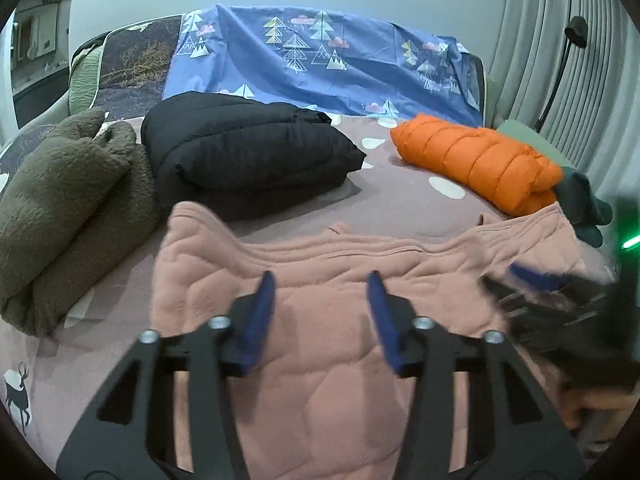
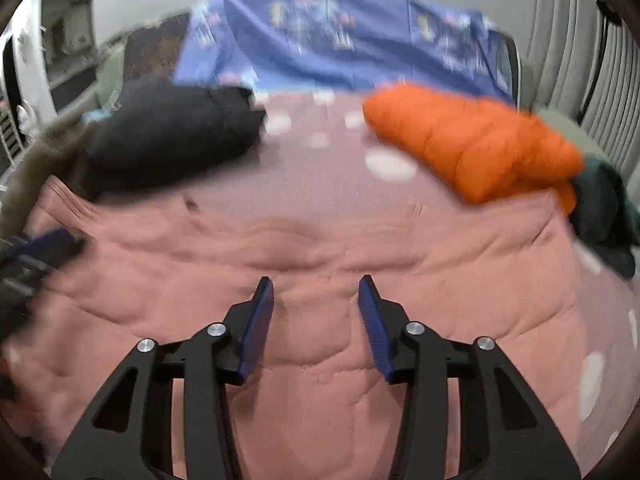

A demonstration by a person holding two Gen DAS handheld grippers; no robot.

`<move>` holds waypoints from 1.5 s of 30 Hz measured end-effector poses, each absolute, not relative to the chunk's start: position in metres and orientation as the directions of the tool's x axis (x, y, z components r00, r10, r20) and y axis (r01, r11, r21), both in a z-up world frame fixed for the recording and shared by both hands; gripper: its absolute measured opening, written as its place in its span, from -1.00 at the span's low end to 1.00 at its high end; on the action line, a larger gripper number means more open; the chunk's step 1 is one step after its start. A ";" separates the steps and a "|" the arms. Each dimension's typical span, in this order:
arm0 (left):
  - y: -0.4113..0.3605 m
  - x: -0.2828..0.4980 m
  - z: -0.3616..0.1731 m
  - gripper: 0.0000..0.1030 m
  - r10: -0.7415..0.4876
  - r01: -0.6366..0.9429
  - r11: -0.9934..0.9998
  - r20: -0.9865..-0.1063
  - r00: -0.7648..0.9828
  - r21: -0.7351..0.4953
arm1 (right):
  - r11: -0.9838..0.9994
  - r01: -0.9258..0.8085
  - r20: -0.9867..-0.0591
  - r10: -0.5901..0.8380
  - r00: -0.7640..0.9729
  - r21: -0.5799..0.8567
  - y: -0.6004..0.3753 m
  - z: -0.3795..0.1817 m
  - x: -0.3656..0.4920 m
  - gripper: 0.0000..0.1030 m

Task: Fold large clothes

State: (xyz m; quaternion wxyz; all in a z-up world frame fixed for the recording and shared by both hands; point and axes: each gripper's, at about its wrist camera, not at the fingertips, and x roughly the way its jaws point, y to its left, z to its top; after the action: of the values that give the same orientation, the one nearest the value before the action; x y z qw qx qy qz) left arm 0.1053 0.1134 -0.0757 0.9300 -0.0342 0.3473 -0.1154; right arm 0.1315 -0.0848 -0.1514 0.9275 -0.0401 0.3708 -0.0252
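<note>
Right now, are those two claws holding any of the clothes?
No. The left gripper and right gripper both stand open above the pink quilted garment, with nothing pinched between their fingers.

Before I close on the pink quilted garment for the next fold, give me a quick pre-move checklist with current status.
1. Left gripper over the pink quilted garment, jaws apart, nothing pinched: ok.
2. Right gripper also over the garment, jaws apart: ok.
3. Pads touching fabric: cannot tell, both views are motion-blurred.
4. Folded black puffer jacket lies beyond the garment's far edge, apart from the fingers: ok.
5. Folded orange puffer jacket seems to meet the garment's far right corner: not ok, it may drag.
6. Garment lying flat: not ok, the far hem is rippled.
</note>
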 end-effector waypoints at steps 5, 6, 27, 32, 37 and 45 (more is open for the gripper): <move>0.114 0.116 -0.109 -0.17 -0.218 0.193 0.974 -0.687 0.693 -0.115 | 0.991 0.020 -0.656 -0.104 0.747 -0.135 -0.080 -0.153 0.129 -0.10; 0.114 0.116 -0.107 -0.17 -0.216 0.193 0.975 -0.688 0.693 -0.111 | 0.992 0.018 -0.657 -0.098 0.748 -0.127 -0.082 -0.153 0.129 -0.10; 0.127 0.096 -0.089 -0.08 -0.243 0.210 0.969 -0.662 0.709 -0.131 | 0.994 0.004 -0.652 -0.074 0.755 -0.109 -0.083 -0.145 0.119 -0.09; 0.136 0.069 -0.079 0.12 -0.178 0.185 0.981 -0.642 0.746 -0.056 | 0.998 0.007 -0.663 -0.048 0.747 -0.063 -0.086 -0.132 0.108 -0.09; 0.165 0.050 -0.078 0.33 -0.134 0.125 0.990 -0.633 0.762 -0.059 | 0.997 -0.077 -0.644 0.071 0.761 0.019 -0.086 -0.121 0.071 -0.14; 0.190 0.046 -0.112 0.26 -0.267 0.142 0.961 -0.678 0.684 -0.236 | 0.990 -0.142 -0.662 0.108 0.742 0.002 -0.083 -0.146 0.054 -0.22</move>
State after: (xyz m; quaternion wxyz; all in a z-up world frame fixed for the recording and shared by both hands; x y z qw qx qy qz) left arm 0.0458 0.1902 -0.1123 0.9140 -0.0821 0.3811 -0.1121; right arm 0.0540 -0.0826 -0.1463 0.9329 -0.0245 0.3529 0.0669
